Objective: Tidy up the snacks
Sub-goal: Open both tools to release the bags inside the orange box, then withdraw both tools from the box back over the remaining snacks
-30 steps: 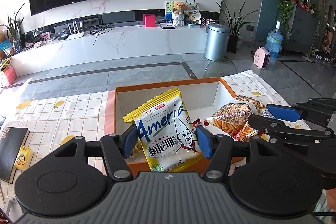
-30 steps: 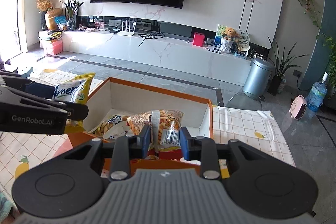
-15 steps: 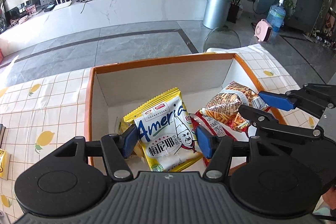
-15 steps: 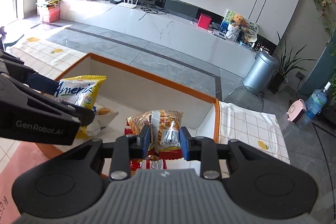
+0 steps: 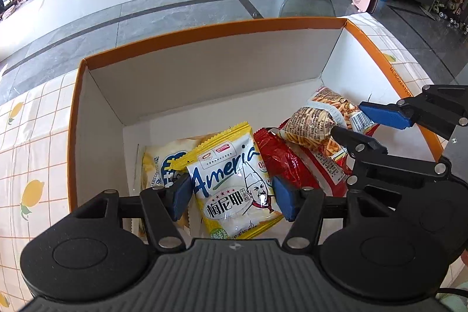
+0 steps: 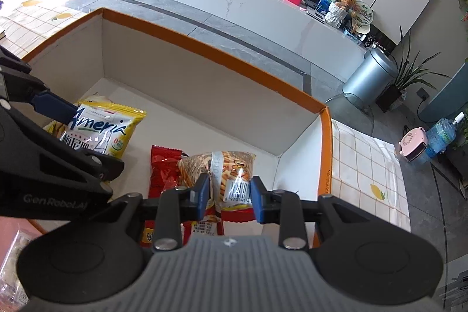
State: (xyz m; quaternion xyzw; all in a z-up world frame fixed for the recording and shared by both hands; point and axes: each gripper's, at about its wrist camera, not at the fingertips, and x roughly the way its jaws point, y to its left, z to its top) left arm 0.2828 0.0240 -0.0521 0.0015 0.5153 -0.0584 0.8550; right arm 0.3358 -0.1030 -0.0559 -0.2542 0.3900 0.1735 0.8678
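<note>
Sunlit living-room floor and a long white media console lie beyond the bench (image 5: 26, 142), whose lemon-print cloth carries an orange-rimmed box (image 5: 204, 31) with white inner walls.

Both packets are being lowered into that box, so the step in hand looks like the placing stage. The left hand-held gripper (image 5: 231, 195) is clamped across the yellow-and-white snack packet (image 5: 234, 183), one blue pad on each side edge, the packet standing out ahead of the jaws above a pale packet (image 5: 158, 165) that lies on the box floor just to its left. The right hand-held gripper (image 6: 229, 193) is pinched almost together on the barcode end of the crispy-stick packet (image 6: 225, 165), which reaches forward from the jaws and sits over a red packet (image 6: 163, 171) directly below and to its left.

Whether either held packet already rests on what lies under it I cannot tell; the fisheye flattens the depth. The next move, as I judge it, calls for settling each packet onto a free patch of box floor, then spreading the jaws and drawing back without dragging the wrappers. The far half of the box, ahead of both grippers, has bare floor.
</note>
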